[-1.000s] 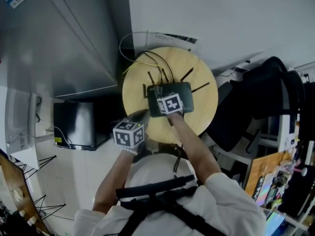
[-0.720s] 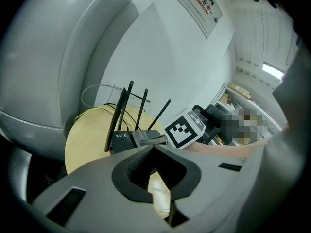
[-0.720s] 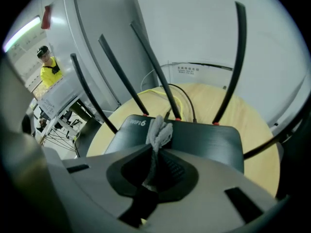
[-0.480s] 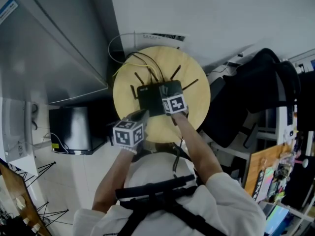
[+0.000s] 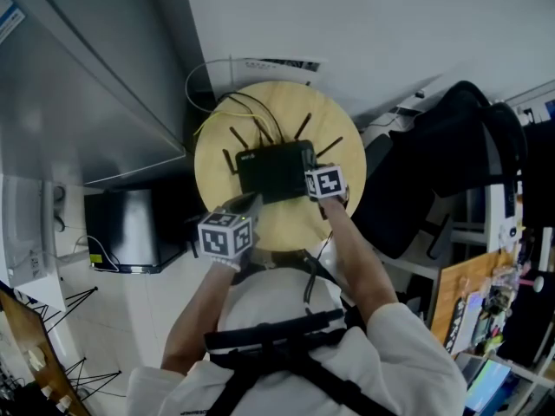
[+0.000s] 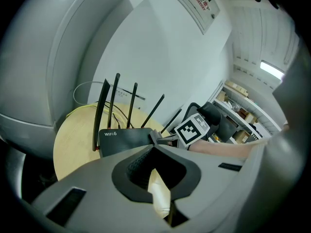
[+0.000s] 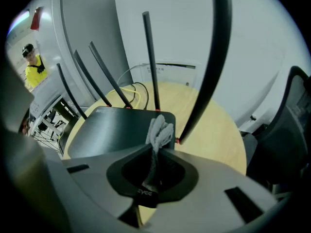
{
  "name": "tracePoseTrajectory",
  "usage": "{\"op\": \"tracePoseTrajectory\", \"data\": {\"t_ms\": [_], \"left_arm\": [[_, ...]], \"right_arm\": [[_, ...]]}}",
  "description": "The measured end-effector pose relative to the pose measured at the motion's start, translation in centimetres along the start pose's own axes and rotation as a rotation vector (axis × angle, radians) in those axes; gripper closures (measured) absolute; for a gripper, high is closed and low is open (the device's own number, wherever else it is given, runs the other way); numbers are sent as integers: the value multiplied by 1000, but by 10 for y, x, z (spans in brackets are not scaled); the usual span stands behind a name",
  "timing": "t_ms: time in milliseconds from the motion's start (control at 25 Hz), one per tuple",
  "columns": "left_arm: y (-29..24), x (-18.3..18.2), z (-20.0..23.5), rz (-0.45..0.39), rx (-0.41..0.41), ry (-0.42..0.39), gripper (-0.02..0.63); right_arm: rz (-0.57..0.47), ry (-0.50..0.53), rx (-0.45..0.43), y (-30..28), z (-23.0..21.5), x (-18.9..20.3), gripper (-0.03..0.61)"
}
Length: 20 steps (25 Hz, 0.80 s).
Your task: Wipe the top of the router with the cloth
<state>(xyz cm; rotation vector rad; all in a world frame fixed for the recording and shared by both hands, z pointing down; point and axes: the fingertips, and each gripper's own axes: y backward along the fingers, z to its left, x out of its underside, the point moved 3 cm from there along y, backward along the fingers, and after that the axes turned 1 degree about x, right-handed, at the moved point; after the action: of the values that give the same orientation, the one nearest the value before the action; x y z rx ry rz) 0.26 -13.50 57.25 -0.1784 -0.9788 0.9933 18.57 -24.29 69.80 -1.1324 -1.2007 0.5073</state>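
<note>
1. Head view: we see the flat black plastic router with stick antennas [image 5: 273,170] lying on the round pale wooden table [image 5: 212,189]. Our right gripper [image 5: 319,185] is at its right edge, and our left gripper [image 5: 248,204] is over the table's near rim.
2. Left gripper view: the jaws are together, with nothing between them.
3. Right gripper view: the jaws are clamped on the crumpled grey cloth [image 7: 159,129], which touches the router's top near its right corner.
</note>
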Motion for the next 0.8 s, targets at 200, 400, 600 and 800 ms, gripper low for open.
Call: {"op": "tracePoseTrajectory", "data": {"t_ms": [200,400,600,800], "left_arm": [[2,3,0,2,-2,2,617],[6,7,3,2,-9,9,617],[11,11,7,1,-15,14,617],[14,16,13,6,-30,21,617]], "right_arm": [[6,17,49,8,-15,3,540],[0,20,72,17,-18,15,540],[7,22,40,13,-1,23,540],[6,52,-10,10,32,18,540]]}}
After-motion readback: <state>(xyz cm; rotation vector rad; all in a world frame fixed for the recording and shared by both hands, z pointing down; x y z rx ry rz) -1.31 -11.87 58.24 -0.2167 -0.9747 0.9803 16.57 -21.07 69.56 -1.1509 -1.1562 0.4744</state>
